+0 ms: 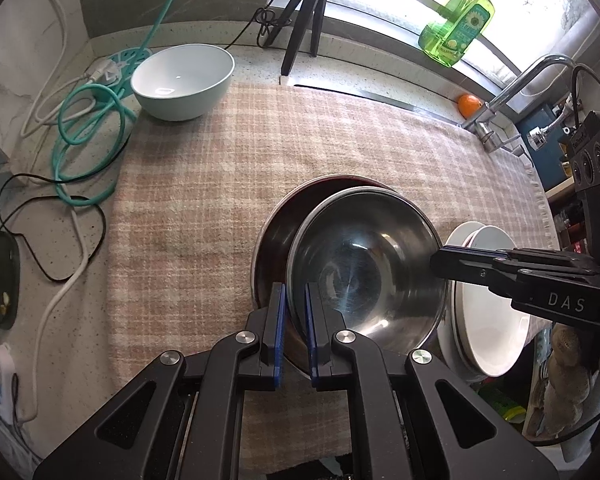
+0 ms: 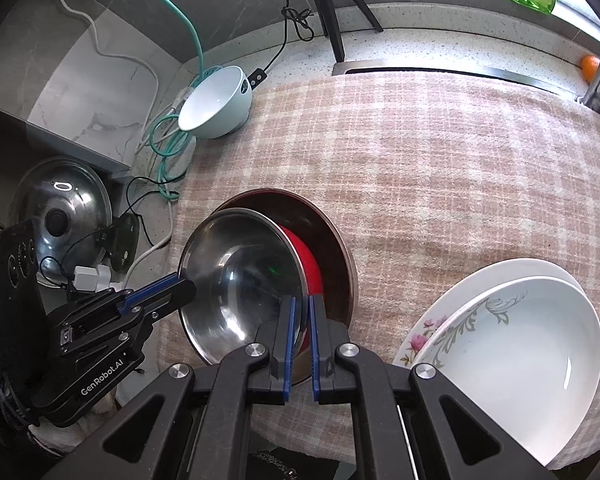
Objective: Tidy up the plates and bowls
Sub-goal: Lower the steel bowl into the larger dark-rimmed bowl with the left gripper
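A steel bowl (image 1: 364, 264) with a red outside (image 2: 306, 260) hangs tilted over a larger steel bowl (image 1: 274, 236) that rests on the checked cloth. My left gripper (image 1: 295, 294) is shut on the near rim of the smaller bowl; in the right wrist view the left gripper (image 2: 186, 286) pinches that bowl's left edge. My right gripper (image 2: 302, 306) is shut on the opposite rim, and the left wrist view shows the right gripper (image 1: 438, 258) coming in from the right. A white deep plate (image 2: 520, 360) lies on a flowered plate (image 2: 420, 334) to the right. A pale green bowl (image 1: 184, 80) stands at the back left.
The checked cloth (image 1: 228, 184) covers the counter. Teal and white cables (image 1: 88, 128) lie at the left, with a pot lid (image 2: 60, 208) beyond the counter edge. A tripod (image 1: 304, 24), soap bottle (image 1: 458, 24), orange (image 1: 469, 105) and faucet (image 1: 512, 92) stand along the back.
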`<action>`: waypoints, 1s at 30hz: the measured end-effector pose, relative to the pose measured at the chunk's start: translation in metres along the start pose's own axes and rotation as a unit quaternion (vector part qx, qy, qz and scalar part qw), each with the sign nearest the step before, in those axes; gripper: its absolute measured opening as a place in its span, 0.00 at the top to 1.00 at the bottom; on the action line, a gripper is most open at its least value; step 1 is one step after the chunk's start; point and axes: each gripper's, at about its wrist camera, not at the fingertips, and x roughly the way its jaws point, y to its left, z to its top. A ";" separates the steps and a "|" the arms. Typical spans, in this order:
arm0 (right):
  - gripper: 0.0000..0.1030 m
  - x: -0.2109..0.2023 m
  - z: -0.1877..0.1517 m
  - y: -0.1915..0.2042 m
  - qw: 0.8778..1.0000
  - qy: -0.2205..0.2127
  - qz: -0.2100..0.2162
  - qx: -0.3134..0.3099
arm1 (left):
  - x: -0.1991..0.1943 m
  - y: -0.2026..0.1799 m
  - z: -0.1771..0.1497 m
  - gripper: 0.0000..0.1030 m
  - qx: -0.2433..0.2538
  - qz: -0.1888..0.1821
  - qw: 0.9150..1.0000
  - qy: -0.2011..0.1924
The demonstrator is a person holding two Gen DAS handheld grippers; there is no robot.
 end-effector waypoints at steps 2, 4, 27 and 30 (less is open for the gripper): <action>0.94 0.002 0.001 -0.001 1.000 0.003 0.000 0.000 | 0.002 0.001 0.000 0.93 -0.001 0.000 1.000 0.002; 0.94 0.004 0.002 -0.001 1.000 0.004 -0.003 -0.001 | 0.003 0.001 -0.001 0.93 -0.002 0.001 1.000 0.004; 0.93 0.019 0.004 0.001 0.999 0.017 -0.026 -0.020 | 0.013 -0.001 0.000 0.93 0.018 0.021 1.000 0.009; 0.92 0.021 0.005 0.000 0.999 0.019 -0.026 -0.020 | 0.014 -0.001 0.000 0.93 0.018 0.021 1.000 0.011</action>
